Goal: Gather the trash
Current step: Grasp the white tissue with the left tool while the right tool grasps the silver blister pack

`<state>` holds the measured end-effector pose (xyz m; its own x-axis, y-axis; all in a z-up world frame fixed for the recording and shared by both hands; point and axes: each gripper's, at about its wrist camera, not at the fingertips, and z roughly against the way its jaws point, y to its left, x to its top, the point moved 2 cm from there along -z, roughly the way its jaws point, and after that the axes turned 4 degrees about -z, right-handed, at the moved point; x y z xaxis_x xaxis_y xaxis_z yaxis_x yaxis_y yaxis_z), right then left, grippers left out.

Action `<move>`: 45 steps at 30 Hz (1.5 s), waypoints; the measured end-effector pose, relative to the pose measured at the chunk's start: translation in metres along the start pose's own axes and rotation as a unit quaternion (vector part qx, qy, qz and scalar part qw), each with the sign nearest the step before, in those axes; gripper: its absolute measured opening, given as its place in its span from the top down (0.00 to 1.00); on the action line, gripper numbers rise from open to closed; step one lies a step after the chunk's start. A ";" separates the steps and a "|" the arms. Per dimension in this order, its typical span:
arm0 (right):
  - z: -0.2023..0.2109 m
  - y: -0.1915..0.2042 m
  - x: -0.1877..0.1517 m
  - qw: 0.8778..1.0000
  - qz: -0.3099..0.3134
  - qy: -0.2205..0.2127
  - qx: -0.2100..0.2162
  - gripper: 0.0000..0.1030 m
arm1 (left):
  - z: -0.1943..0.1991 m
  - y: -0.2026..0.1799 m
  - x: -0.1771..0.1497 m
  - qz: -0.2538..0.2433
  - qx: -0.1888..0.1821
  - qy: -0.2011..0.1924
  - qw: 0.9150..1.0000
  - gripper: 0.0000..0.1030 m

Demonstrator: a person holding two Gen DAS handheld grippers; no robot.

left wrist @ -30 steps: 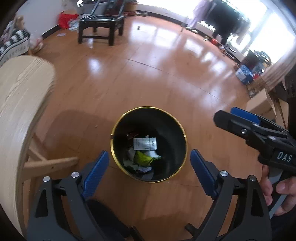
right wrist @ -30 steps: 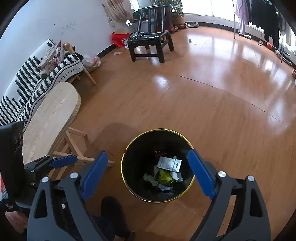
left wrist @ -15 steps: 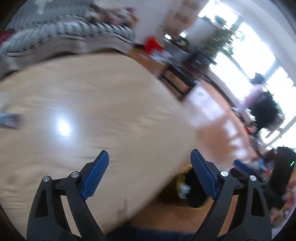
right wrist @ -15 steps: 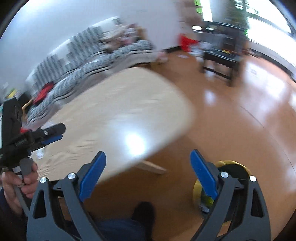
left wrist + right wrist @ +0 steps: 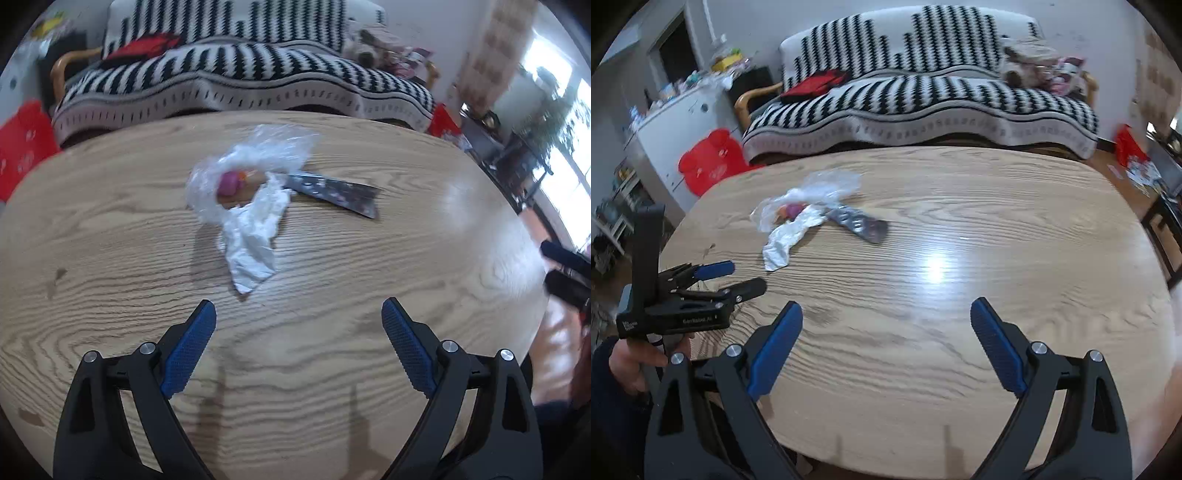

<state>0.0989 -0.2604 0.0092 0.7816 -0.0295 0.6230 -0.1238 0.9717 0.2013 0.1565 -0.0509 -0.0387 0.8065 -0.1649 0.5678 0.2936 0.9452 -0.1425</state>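
Note:
Trash lies on the oval wooden table (image 5: 332,369): a clear plastic bag (image 5: 255,162) with something pink and orange inside, a crumpled white tissue (image 5: 255,236) and a dark foil wrapper (image 5: 336,192). The same pile shows in the right wrist view: bag (image 5: 820,192), tissue (image 5: 786,240), wrapper (image 5: 860,223). My left gripper (image 5: 299,347) is open and empty, above the table just short of the tissue; it also shows in the right wrist view (image 5: 731,277). My right gripper (image 5: 886,343) is open and empty over the table's near middle.
A black-and-white striped sofa (image 5: 923,96) runs behind the table (image 5: 997,258). Red bags (image 5: 709,158) and a white cabinet (image 5: 672,125) stand at the left. A dark chair (image 5: 524,155) and bright windows are at the right.
Both grippers have swung up from the black bin on the floor to the tabletop, and the trash pile has come into view. Both stay open and empty.

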 end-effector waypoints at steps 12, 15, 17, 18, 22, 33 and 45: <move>-0.108 0.022 0.043 0.995 0.095 0.021 0.007 0.14 | -0.056 0.043 0.017 0.029 0.036 0.030 0.998 0.14; -0.150 0.028 0.055 0.992 0.119 0.042 0.012 0.14 | -0.064 0.042 0.025 0.025 0.032 0.026 0.999 0.14; -0.173 0.031 0.063 0.990 0.131 0.050 0.012 0.14 | -0.068 0.042 0.028 0.015 0.045 0.022 0.999 0.14; -0.183 0.031 0.067 0.990 0.132 0.054 0.016 0.14 | -0.069 0.042 0.029 0.011 0.049 0.020 0.999 0.14; -0.206 0.038 0.075 0.987 0.142 0.065 0.035 0.23 | -0.070 0.042 0.033 0.006 0.062 0.013 0.998 0.25; -0.175 0.041 0.037 0.990 0.120 0.071 0.037 0.69 | -0.052 0.026 0.031 -0.002 0.041 0.012 0.999 0.90; -0.023 0.037 -0.042 0.999 0.040 0.021 0.029 0.69 | 0.031 -0.018 -0.035 -0.032 0.002 0.011 0.999 0.91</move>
<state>0.0758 -0.2183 -0.0270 0.7925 0.0591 0.6070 -0.2210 0.9555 0.1955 0.1074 -0.0538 -0.0307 0.7968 -0.2317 0.5581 0.3437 0.9334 -0.1032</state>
